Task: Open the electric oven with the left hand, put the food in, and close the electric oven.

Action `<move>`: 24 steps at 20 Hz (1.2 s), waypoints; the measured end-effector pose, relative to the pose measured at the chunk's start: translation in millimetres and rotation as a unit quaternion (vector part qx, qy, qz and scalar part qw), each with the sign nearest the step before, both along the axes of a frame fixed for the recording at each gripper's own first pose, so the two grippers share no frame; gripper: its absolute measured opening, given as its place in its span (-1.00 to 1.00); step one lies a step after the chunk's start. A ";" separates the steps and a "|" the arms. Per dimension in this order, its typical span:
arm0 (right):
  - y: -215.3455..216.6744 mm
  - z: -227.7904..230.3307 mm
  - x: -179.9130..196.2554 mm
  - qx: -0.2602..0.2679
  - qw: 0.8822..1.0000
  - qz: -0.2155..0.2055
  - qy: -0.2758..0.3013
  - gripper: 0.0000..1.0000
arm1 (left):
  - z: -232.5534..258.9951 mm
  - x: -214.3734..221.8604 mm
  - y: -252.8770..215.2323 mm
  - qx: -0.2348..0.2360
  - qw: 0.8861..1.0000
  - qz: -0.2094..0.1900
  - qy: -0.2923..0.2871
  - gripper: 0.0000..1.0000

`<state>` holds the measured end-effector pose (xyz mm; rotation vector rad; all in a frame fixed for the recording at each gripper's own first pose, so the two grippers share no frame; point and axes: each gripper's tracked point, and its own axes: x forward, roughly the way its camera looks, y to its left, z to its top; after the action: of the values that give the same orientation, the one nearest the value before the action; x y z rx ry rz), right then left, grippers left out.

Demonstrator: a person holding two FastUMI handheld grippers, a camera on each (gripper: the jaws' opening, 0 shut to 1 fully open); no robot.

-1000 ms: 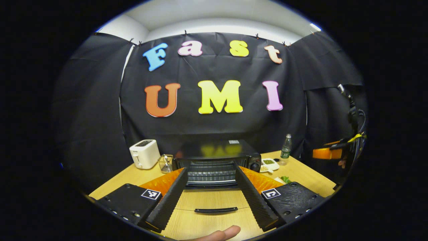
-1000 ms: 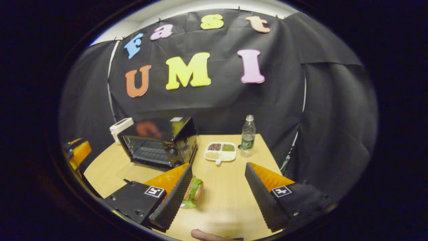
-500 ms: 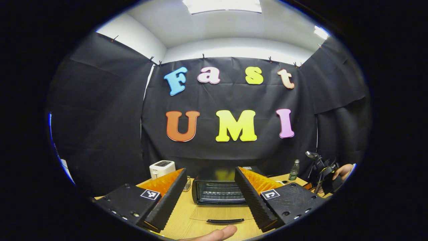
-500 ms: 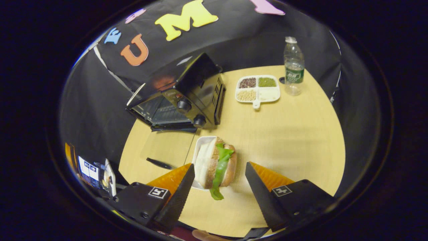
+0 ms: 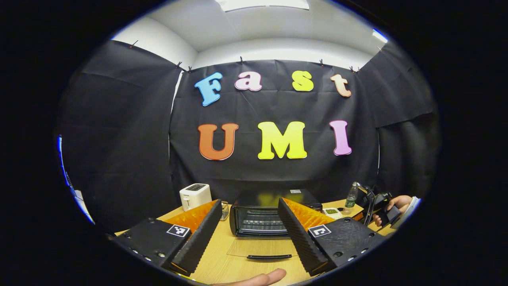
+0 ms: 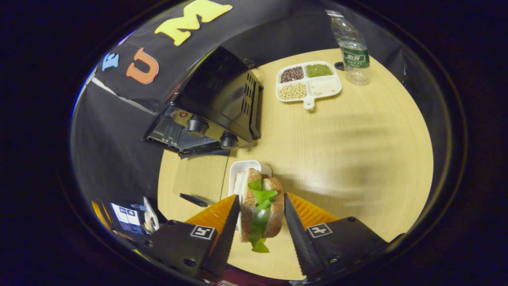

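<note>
Oven (image 5: 260,216), black, sits lower centre of left gripper view w/ its glass door (image 5: 262,247) dropped flat onto the wooden counter (image 5: 222,262), door handle toward the camera, wire rack visible inside. Left gripper (image 5: 248,234) hangs in front of it at frame bottom, jaws wide apart, nothing between them; a fingertip (image 5: 262,277) pokes in at bottom edge. White toaster (image 5: 194,196) stands left of oven near the black cloth; a clear bottle (image 5: 351,195) at right, w/ a person's hand (image 5: 399,203) holding the other gripper at far right edge.

Right gripper view, looking down: sandwich (image 6: 261,209) w/ green lettuce, lower centre, sits between the right gripper (image 6: 260,238) fingers, jaws drawn in close on both bread sides; whether both truly press it, cannot tell. White tray (image 6: 243,171) lies just behind sandwich on counter (image 6: 349,151). Oven (image 6: 216,101) upper left of frame, two knobs facing camera, open door (image 6: 198,184) below it. Divided dish (image 6: 308,81) of beans and grains upper centre, bottle (image 6: 351,49) just right of it at top.
</note>
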<state>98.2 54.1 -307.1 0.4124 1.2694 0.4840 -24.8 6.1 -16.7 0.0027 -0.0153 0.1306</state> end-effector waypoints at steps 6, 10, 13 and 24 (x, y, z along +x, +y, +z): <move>3.5 6.2 -10.1 0.026 1.000 0.006 0.003 -0.14 | -2.3 -5.5 -4.0 -0.012 1.000 -0.014 0.002 0.85; 4.3 7.7 -15.6 0.044 0.999 0.007 0.005 -0.17 | -0.2 -14.5 -2.0 -0.021 1.000 -0.016 -0.006 0.86; 1.3 13.8 -20.8 0.049 0.999 -0.007 -0.008 -0.27 | -0.3 -22.5 2.3 -0.026 1.000 -0.015 -0.008 0.84; 14.4 84.1 -56.7 0.133 0.978 -0.119 -0.111 -0.30 | 6.9 -51.4 21.0 -0.042 0.998 -0.031 -0.030 0.84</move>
<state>41.5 68.6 -223.0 0.7071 0.9272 0.4813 -76.2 27.1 -9.8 -0.0861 -0.0700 0.0693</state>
